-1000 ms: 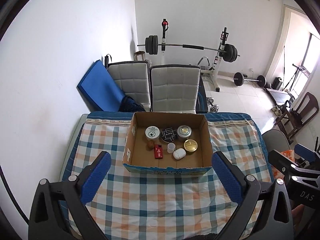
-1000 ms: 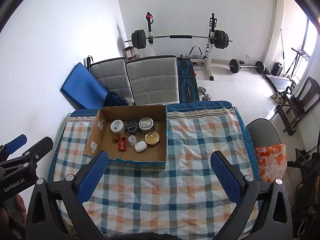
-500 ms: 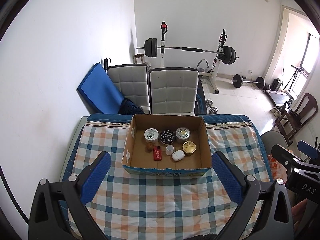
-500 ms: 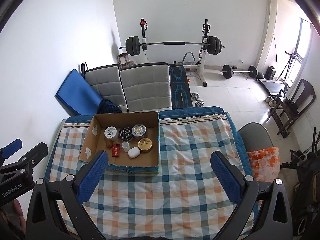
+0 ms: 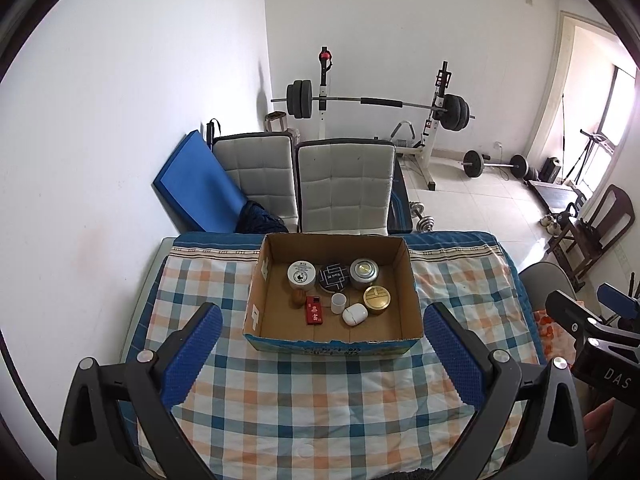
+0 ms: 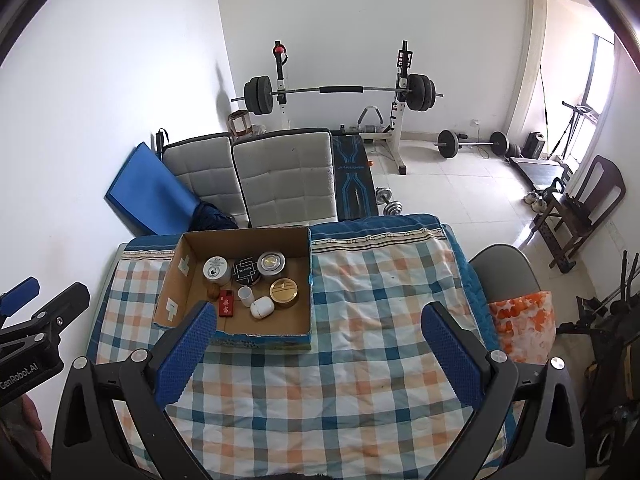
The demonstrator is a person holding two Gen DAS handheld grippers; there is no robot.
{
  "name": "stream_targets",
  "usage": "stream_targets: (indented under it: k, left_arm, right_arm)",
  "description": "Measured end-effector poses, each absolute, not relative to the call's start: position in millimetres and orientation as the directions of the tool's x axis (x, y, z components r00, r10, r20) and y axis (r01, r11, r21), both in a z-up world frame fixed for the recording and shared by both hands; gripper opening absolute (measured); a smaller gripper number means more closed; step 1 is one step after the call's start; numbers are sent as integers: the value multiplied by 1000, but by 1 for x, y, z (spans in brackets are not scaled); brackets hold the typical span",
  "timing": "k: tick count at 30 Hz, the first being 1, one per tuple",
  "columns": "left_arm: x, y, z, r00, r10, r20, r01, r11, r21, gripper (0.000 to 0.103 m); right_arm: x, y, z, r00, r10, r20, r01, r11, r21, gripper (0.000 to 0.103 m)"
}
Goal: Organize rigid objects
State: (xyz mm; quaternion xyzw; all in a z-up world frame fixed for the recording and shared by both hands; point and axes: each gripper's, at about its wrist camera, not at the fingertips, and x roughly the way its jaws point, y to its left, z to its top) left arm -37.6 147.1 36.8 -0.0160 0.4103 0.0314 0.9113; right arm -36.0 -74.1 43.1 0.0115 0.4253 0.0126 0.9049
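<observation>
Your left gripper (image 5: 320, 354) hangs high over the checked tablecloth (image 5: 320, 408), short of the cardboard box (image 5: 334, 342), fingers spread wide with nothing between them. Your right gripper (image 6: 316, 350) is the same: splayed, empty, above the cloth with the box off to its left.

Every small item sits inside the box, none on the cloth. That fits two stages: the things gathered and you backing away, or the things waiting to be taken out and arranged. I can't judge which, so I won't name a move.

Across the box from left to right: a white-lidded tin (image 5: 301, 277), a small brown piece (image 5: 298, 297) and a red flat case (image 5: 314, 310) nearer you, a dark patterned tin (image 5: 334, 277), a white cup (image 5: 338, 303), a white pebble-shaped case (image 5: 354, 314), a silver tin (image 5: 364, 273), a gold tin (image 5: 377, 299). All stand close together, several seemingly touching
</observation>
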Motion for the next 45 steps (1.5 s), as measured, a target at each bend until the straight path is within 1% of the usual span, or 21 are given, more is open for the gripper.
stream_targets:
  k: [11, 45]
  left_arm:
    - [-37, 147, 38, 665, 42, -746, -67, 998, -4, 103]
    - [-35, 150, 33, 656, 32, -754, -58, 998, -7, 103]
  right_arm:
    - [-37, -76, 50, 652, 20, -758, -1, 1000, 26, 103]
    - [-37, -76, 51, 649, 10, -761, 13, 1000, 24, 103]
